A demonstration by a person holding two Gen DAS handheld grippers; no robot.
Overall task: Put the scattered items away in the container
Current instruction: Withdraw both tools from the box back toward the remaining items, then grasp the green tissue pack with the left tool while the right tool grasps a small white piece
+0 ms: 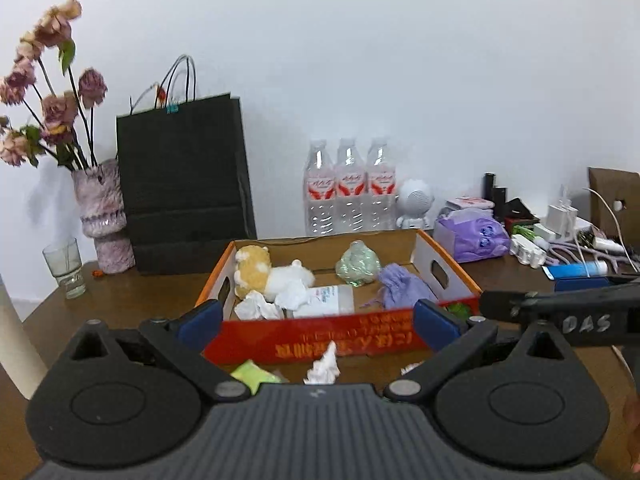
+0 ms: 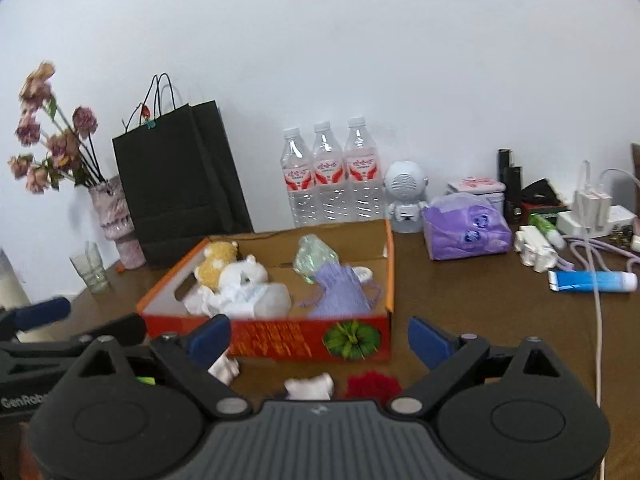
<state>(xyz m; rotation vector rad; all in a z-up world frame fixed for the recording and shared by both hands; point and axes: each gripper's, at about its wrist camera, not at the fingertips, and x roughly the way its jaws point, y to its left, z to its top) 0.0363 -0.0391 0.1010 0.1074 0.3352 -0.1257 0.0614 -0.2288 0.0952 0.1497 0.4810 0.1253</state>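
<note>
both my left gripper (image 1: 318, 316) and right gripper (image 2: 319, 336) gape empty before the box (image 1: 312, 340); tissue scraps (image 1: 323, 368) ahead, bottles (image 2: 330, 172) behind, brown table (image 2: 460, 300).

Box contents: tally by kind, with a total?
Inside the cardboard box:
Plush toys: 2, a yellow toy and a white toy
Crumpled tissues: 2
Tissue packs: 1
Green bags: 1
Purple pouches: 1
Total: 7
</note>
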